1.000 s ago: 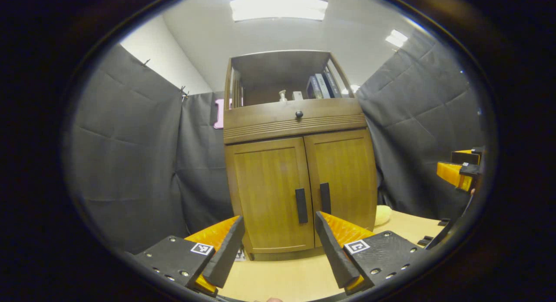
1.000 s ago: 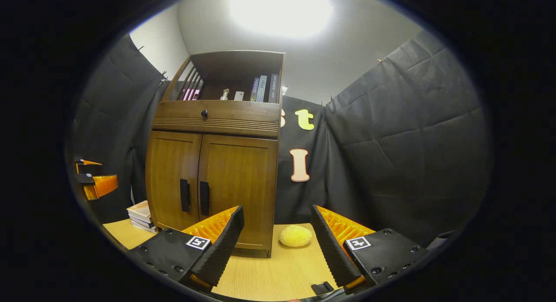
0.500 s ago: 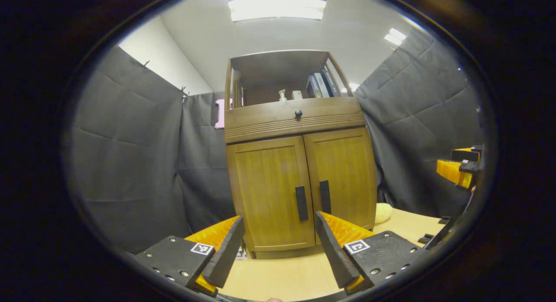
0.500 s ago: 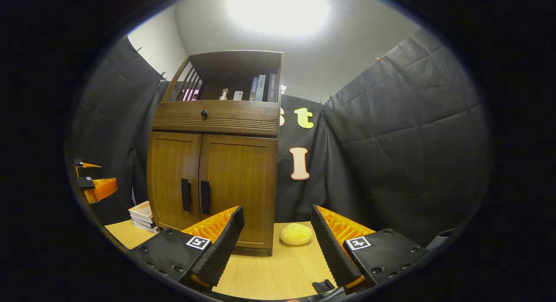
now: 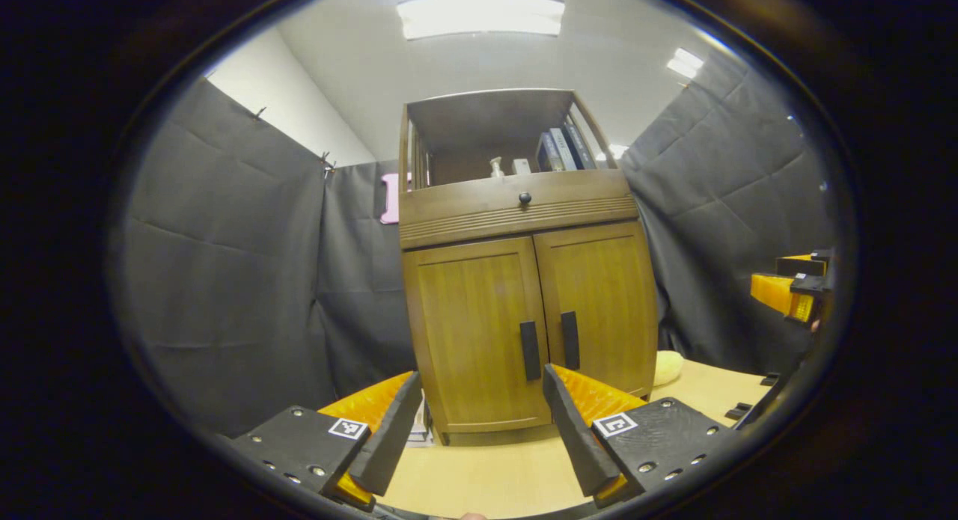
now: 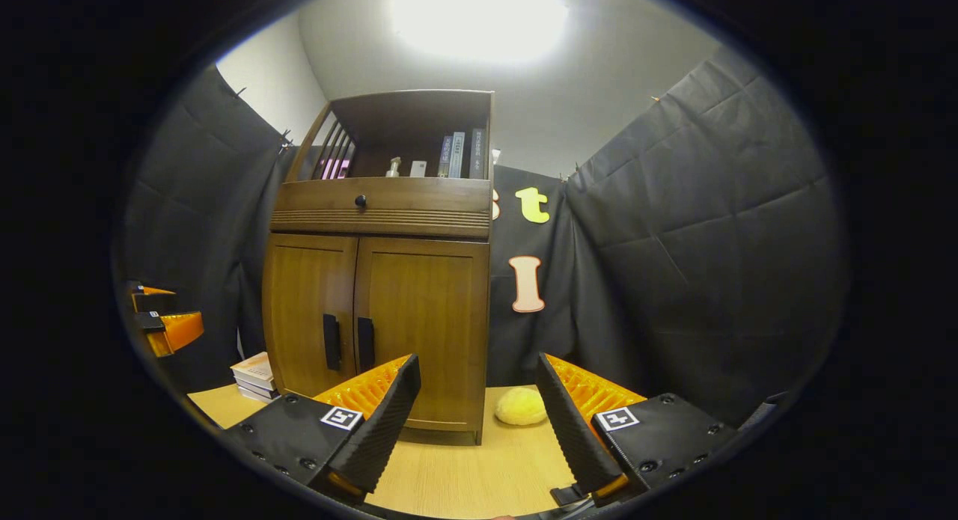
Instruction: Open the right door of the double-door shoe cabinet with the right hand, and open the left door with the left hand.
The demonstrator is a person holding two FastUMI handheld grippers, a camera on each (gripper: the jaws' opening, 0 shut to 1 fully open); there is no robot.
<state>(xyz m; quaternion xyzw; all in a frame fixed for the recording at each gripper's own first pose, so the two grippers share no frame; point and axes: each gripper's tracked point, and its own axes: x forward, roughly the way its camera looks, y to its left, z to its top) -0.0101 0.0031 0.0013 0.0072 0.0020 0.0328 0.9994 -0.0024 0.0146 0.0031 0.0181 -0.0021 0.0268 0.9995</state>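
Both hand-held grippers, left (image 5: 479,430) and right (image 6: 479,430), gape empty at bottom centre, short of the closed shoe cabinet (image 5: 524,280) doors.

You'll find nothing readable here: the book spines (image 6: 456,155) on the shoe cabinet's (image 6: 419,206) top shelf are too small, and the square markers (image 5: 615,424) on the gripper carry only patterns.

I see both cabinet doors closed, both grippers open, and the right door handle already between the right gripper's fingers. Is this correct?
Not quite. In the right gripper view the right gripper is open but holds nothing: the right door handle lies farther off, up and to the left of the gap between the fingers. The rest stands: both doors of the cabinet are closed, and the left gripper is open.
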